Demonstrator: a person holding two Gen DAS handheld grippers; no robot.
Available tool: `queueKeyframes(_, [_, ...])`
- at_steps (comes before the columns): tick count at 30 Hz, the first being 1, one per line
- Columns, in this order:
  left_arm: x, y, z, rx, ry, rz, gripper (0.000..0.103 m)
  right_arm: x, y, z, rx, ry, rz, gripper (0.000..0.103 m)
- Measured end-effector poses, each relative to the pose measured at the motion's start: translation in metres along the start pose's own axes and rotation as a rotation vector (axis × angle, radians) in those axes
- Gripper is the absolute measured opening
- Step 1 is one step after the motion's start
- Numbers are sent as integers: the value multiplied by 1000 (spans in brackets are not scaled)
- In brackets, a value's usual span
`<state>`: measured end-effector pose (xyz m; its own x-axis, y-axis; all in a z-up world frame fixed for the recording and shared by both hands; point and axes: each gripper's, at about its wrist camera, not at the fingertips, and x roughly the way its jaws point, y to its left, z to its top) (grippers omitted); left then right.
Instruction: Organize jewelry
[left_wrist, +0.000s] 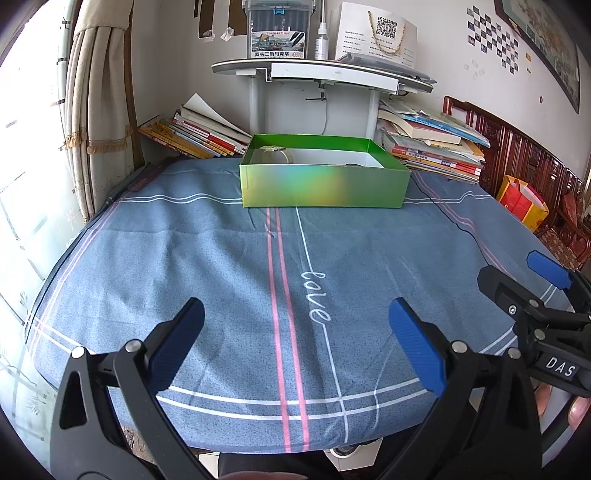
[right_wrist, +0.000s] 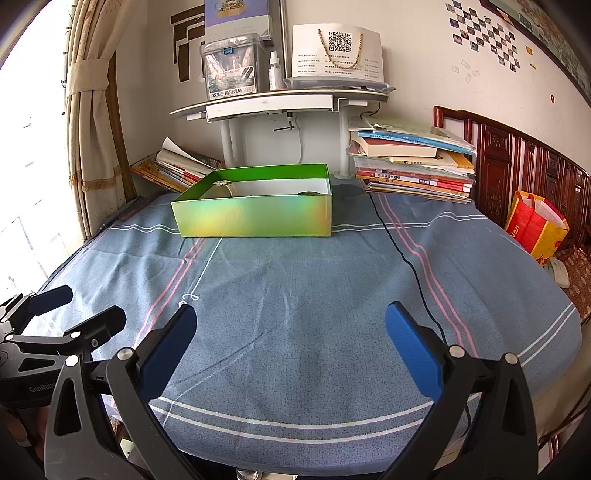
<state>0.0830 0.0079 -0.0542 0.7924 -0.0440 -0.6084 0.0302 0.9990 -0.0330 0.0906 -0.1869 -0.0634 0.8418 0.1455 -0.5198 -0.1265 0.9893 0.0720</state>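
Holding: you held both grippers wide and empty.
Left gripper (left_wrist: 295, 341): above the counter (left_wrist: 221, 280).
Right gripper (right_wrist: 290, 345): same.
Green box (left_wrist: 323, 184): far.

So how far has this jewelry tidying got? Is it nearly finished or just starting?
It looks close to finished, or paused. The green box already holds a ring-shaped piece near its far left corner and a dark item at the right. Nothing is in hand: the left gripper and right gripper both hang open and empty over the blue cloth, where I see no loose jewelry left to collect.
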Motion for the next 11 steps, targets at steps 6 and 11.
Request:
queueKeyframes(6, [1,0,1,1,2,-16,99,0,0,0,0,-1,0,100])
queueKeyframes(11, [2,-1,0,10,3,-12,99,1,-1,0,1,1,-2,100])
